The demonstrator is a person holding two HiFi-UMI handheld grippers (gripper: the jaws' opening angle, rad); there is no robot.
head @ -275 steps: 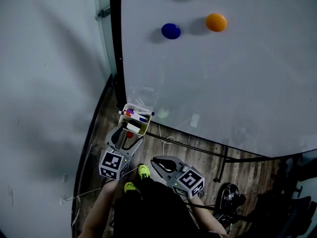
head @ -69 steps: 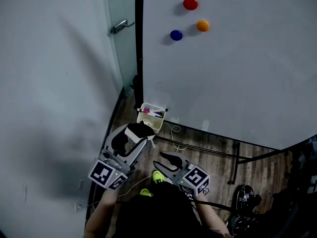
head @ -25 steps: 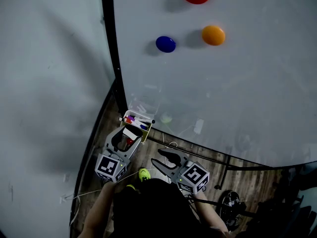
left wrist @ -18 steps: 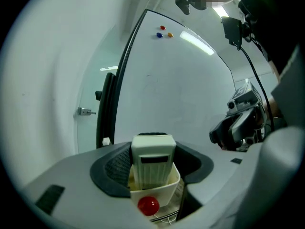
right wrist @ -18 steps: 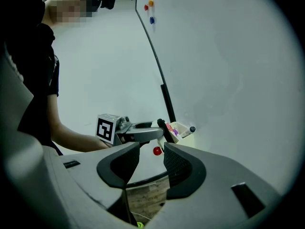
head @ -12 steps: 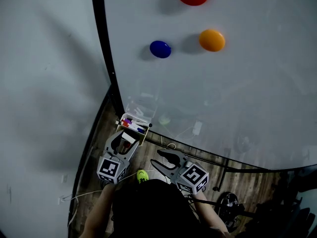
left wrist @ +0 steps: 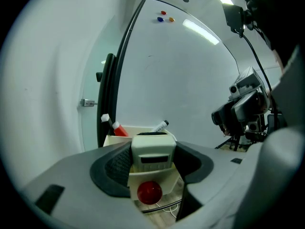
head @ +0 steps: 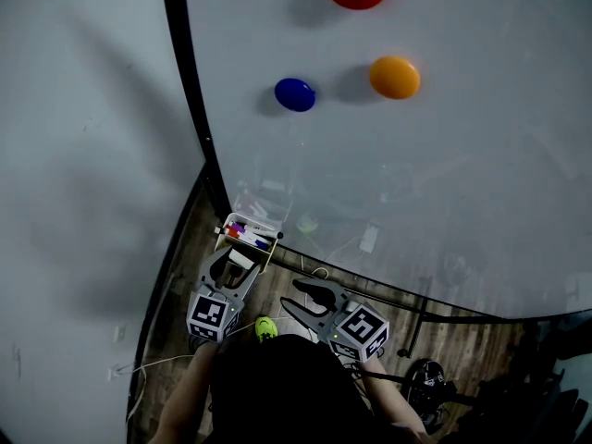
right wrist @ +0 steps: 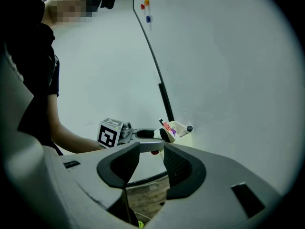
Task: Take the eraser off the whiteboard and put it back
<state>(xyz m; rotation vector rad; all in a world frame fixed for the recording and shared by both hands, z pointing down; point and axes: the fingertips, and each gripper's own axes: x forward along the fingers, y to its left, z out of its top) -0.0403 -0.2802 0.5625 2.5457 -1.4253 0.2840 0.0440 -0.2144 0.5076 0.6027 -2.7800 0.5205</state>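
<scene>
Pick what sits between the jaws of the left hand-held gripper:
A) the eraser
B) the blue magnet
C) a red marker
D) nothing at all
A: in the left gripper view the white eraser stands between the jaws of the left hand-held gripper, with a dark pad against each of its sides.

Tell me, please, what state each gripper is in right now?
Left gripper: closed on the eraser.
Right gripper: open, holding nothing.
</scene>
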